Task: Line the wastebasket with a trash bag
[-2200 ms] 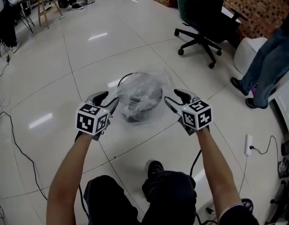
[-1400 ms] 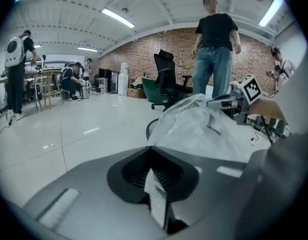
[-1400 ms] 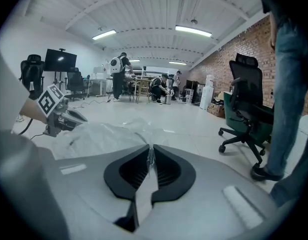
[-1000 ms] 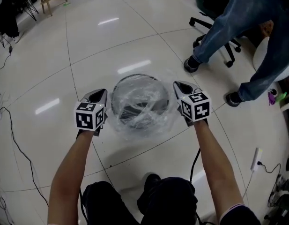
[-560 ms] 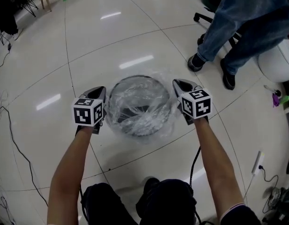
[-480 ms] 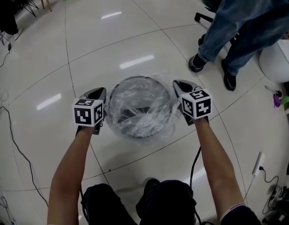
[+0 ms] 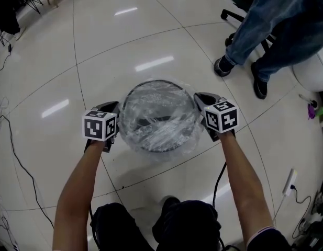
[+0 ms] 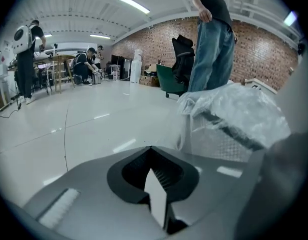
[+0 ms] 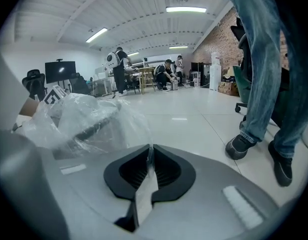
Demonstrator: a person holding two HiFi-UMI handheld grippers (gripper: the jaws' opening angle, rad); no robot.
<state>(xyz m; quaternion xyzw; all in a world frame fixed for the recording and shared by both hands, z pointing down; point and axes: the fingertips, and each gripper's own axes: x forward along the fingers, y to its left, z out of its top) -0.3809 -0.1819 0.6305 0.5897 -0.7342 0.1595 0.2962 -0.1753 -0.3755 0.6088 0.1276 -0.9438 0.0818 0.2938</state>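
Note:
A round black mesh wastebasket [image 7: 134, 94] stands on the tiled floor in the head view. A clear trash bag [image 7: 158, 124] is spread over its mouth and hangs down outside the rim. My left gripper [image 7: 114, 107] sits at the basket's left side, shut on the bag's edge. My right gripper [image 7: 199, 97] sits at the right side, shut on the opposite edge. In the left gripper view a thin strip of film lies pinched in the left gripper [image 8: 150, 153], with the bag [image 8: 243, 111] to the right. The right gripper [image 9: 149, 153] likewise pinches film, bag [image 9: 79, 116] to its left.
A person in jeans [image 7: 271, 25] stands at the upper right, shoes [image 7: 223, 66] near the basket, by an office chair base [image 7: 232, 15]. Cables [image 7: 17, 156] run along the left floor. A power strip [image 7: 290, 179] lies at the right. My knees [image 7: 166, 226] are below.
Both grippers have sunk beside the basket, drawing the bag's edge down over the rim. The film now lies wider across the mouth. The person in jeans has shifted right.

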